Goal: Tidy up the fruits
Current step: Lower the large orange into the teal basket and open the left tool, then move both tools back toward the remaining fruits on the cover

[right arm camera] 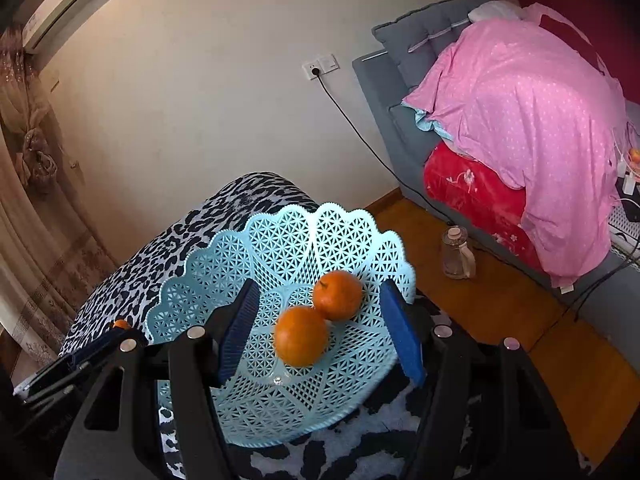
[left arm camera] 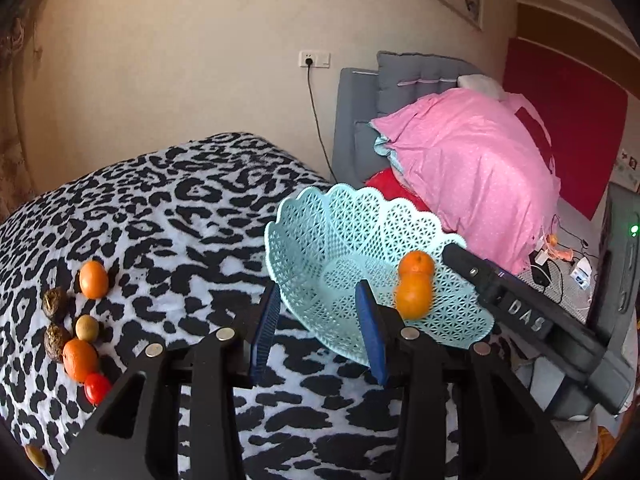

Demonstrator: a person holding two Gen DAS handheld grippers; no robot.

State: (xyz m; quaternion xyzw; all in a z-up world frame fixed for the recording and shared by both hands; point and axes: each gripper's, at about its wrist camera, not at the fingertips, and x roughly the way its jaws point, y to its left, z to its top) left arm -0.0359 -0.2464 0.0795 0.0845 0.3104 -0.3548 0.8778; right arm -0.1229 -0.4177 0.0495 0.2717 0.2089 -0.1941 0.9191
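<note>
Two grippers were in play, each with blue pads on black fingers. The left gripper (left arm camera: 318,326) stood with its jaws apart and nothing between them, its pads hovering over the near-left rim of the basket (left arm camera: 304,232); in its own view the pale blue lattice basket lay at about one o'clock from the fingertips. The right gripper (right arm camera: 320,330) also stood open, holding nothing, its pads spread either side of the basket's bowl (right arm camera: 280,248) with the two fruits showing in the gap between them but untouched. Those two oranges (right arm camera: 301,341) sat touching each other in the bowl, the farther one (right arm camera: 338,295) at about one o'clock from the nearer. From the left wrist the same pair appeared stacked one behind the other (left arm camera: 414,294), with the right gripper's black body (left arm camera: 520,312) reaching in from four o'clock. The basket rested on a table covered by a black-and-white leopard-print cloth (left arm camera: 168,208). Well apart from the basket, at about nine o'clock in the left view, loose fruit lay in a rough row on the cloth: an orange (left arm camera: 93,279), two wrinkled brown fruits (left arm camera: 55,303), a small tan round one (left arm camera: 87,328), another orange (left arm camera: 80,359) and a small red fruit (left arm camera: 97,388) touching it. Beyond the table stood a grey sofa (left arm camera: 356,120) heaped with a pink quilt (left arm camera: 472,160).
</note>
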